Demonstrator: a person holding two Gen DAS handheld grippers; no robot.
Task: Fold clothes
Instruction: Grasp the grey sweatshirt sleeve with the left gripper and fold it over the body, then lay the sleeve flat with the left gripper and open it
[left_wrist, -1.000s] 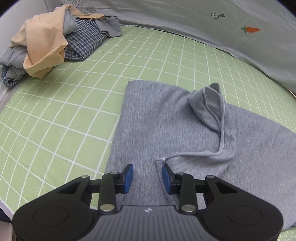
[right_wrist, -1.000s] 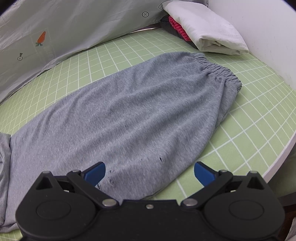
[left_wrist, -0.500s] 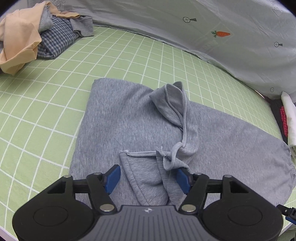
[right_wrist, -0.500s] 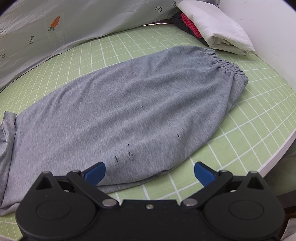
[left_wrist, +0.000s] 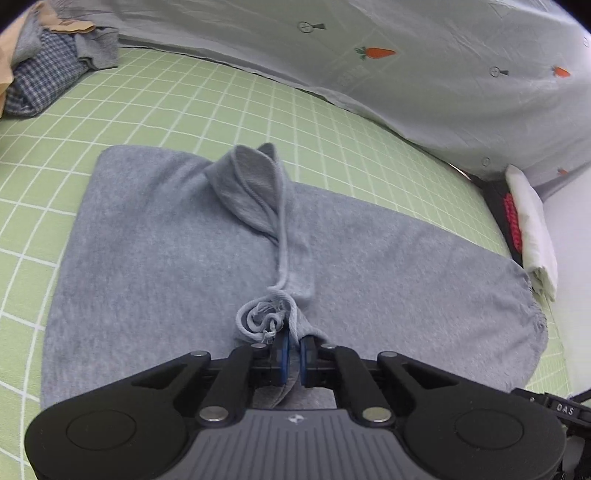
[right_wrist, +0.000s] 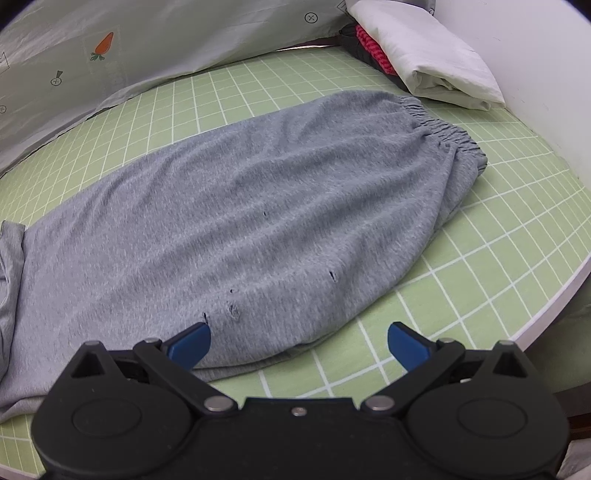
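Grey sweatpants (left_wrist: 155, 258) lie flat on the green grid mat (left_wrist: 207, 110), with a folded-over flap and a drawstring bunched near the front. My left gripper (left_wrist: 293, 352) is shut on the grey fabric beside the drawstring knot (left_wrist: 264, 317). In the right wrist view the same grey sweatpants (right_wrist: 258, 206) stretch toward the elastic cuff (right_wrist: 443, 129) at the far right. My right gripper (right_wrist: 299, 339) is open, hovering over the near edge of the cloth with nothing between its blue pads.
A pile of unfolded clothes (left_wrist: 40, 74) sits at the far left. Folded white cloth (right_wrist: 424, 55) over a red and black item (right_wrist: 373, 48) lies at the far right. A grey carrot-print sheet (left_wrist: 406, 55) hangs behind. The table edge (right_wrist: 546, 314) curves close on the right.
My left gripper has gone from open to shut, pinching the grey fabric by the drawstring, and moved rightward along the garment. My right gripper stays open and has drawn back slightly.
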